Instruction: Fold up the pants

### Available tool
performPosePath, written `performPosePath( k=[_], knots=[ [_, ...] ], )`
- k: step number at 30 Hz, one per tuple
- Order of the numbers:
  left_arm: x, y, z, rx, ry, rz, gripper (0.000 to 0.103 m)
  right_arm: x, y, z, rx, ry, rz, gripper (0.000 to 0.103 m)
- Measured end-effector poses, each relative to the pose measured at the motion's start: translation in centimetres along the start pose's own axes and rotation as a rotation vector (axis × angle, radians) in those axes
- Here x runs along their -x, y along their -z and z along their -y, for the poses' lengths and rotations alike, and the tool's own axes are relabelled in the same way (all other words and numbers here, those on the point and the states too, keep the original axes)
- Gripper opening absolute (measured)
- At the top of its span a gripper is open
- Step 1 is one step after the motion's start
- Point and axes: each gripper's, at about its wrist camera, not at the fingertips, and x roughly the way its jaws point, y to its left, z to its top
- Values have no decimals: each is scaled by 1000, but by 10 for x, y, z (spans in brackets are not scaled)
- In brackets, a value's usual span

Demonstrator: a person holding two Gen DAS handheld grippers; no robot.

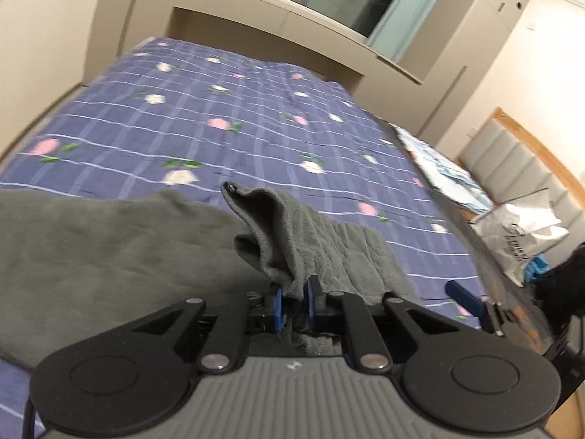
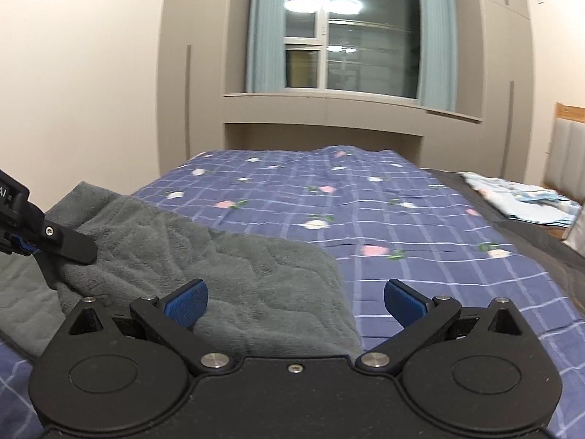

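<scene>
Because the grey fleece pants (image 1: 109, 256) are soft and limp, the left gripper (image 1: 294, 298) pinches a bunched edge; the right gripper (image 2: 294, 301), jaws wide, should take the near hem.

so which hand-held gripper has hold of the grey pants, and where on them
The left hand-held gripper is shut on a bunched edge of the grey fleece pants. The right hand-held gripper is open, holding nothing.
</scene>
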Motion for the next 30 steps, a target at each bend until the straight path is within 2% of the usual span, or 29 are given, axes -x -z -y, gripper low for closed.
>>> performPosePath(
  k=[2,6,11,14,16,18,23,27,30],
  knots=[
    [1,1,-18,10,-33,-12,12,-4,0,-12,12,-32,-10,102],
    [-17,9,-53,65,-70,-91,13,-16,6,-37,59,-81,-56,102],
    [-37,26,-69,67,-108,-147,19,-35,22,-60,125,-99,-146,102],
    [-35,27,-69,44,-134,-132,42,-38,30,-61,147,-103,-163,102],
    [-32,24,-70,48,-158,-115,74,-36,29,-59,146,-114,-149,102],
    [-28,20,-72,55,-196,-86,85,-33,26,-54,147,-121,-120,102],
    [-27,7,-79,94,-249,-26,89,-39,6,-36,174,-76,-60,102],
    [-41,-2,-88,129,-271,-25,89,-67,-7,-18,181,10,-88,103],
    [-53,1,-93,133,-302,-48,89,-92,-10,0,125,56,-148,103]
  ],
)
